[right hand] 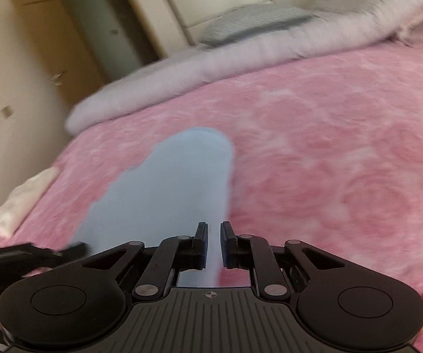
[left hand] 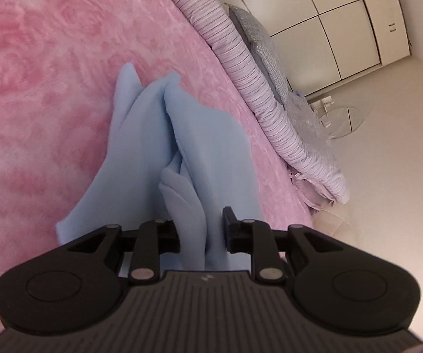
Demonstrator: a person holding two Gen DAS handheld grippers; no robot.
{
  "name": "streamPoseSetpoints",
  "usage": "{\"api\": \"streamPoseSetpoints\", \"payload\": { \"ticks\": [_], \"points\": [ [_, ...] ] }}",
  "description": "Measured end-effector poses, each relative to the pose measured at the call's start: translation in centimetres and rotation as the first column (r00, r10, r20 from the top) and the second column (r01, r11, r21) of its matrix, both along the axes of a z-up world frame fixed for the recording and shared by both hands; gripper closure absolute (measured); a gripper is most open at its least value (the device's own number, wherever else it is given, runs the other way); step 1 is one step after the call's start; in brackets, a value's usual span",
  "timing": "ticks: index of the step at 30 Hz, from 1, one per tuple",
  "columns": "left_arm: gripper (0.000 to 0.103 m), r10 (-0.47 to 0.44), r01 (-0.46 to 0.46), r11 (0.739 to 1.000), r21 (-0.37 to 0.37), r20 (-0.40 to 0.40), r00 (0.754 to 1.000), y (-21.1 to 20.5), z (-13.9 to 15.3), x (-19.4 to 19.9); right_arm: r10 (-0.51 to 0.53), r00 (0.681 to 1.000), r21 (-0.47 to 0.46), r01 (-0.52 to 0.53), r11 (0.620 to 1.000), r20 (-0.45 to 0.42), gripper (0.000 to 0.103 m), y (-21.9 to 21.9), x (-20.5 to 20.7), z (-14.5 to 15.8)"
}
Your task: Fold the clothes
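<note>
A light blue garment (left hand: 152, 147) lies in long folds on the pink blanket (left hand: 49, 88) and rises toward me. In the left wrist view, my left gripper (left hand: 201, 232) has a thick rolled fold of it filling the space between its jaws, which stand partly apart and hold the fold. The right wrist view is blurred. There the same blue garment (right hand: 167, 194) stretches away over the pink blanket (right hand: 329, 161). My right gripper (right hand: 213, 242) has its jaws nearly together on the garment's right edge.
A striped lilac duvet roll (left hand: 240, 67) and a grey pillow (left hand: 264, 44) line the bed's far side, with pale floor (left hand: 387, 161) and a wardrobe (left hand: 329, 29) beyond. A white folded cloth (right hand: 20, 203) sits at the bed's left edge. A black tool part (right hand: 20, 257) shows at lower left.
</note>
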State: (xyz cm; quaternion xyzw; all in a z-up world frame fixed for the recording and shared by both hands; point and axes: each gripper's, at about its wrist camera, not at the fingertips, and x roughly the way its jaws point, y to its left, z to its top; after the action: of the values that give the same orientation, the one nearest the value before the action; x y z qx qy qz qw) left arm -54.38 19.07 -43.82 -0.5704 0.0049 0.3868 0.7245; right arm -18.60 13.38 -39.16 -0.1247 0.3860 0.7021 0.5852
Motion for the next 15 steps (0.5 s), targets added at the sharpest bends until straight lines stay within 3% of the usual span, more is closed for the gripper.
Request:
{"api": "streamPoseSetpoints", "payload": {
  "ticks": [2, 4, 6, 9, 11, 15],
  "points": [
    [0.088, -0.012, 0.012, 1.0, 0.006, -0.009, 1.0, 0.6, 0.3, 0.0, 0.005, 1.0, -0.089, -0.005, 0.996, 0.003, 0.09, 0.9, 0.0, -1.4],
    [0.093, -0.034, 0.039, 0.997, 0.064, -0.081, 0.996, 0.7, 1.4, 0.2, 0.014, 1.0, -0.156, -0.018, 0.988, -0.026, 0.09, 1.7, -0.5, -2.9],
    [0.095, -0.031, 0.057, 0.985, 0.162, -0.16, 0.987, 0.3, 3.3, 0.0, 0.022, 0.999, -0.136, -0.025, 0.99, -0.023, 0.091, 1.7, -1.6, -2.9],
    [0.095, -0.006, 0.078, 0.958, 0.275, -0.252, 0.968, -0.6, 5.5, -0.8, 0.064, 0.997, -0.088, -0.06, 0.994, 0.048, 0.091, 1.8, -3.8, -2.2],
    [0.095, 0.008, 0.09, 0.95, 0.299, -0.314, 0.95, -1.1, 5.5, -1.5, 0.101, 0.991, -0.064, -0.096, 0.993, 0.088, 0.091, 2.0, -5.2, -1.8],
    [0.095, 0.006, 0.083, 0.971, 0.226, -0.367, 0.93, -2.0, 2.7, -2.5, 0.151, 0.973, -0.061, -0.143, 0.988, 0.172, 0.091, 2.1, -6.9, -2.4]
  ]
}}
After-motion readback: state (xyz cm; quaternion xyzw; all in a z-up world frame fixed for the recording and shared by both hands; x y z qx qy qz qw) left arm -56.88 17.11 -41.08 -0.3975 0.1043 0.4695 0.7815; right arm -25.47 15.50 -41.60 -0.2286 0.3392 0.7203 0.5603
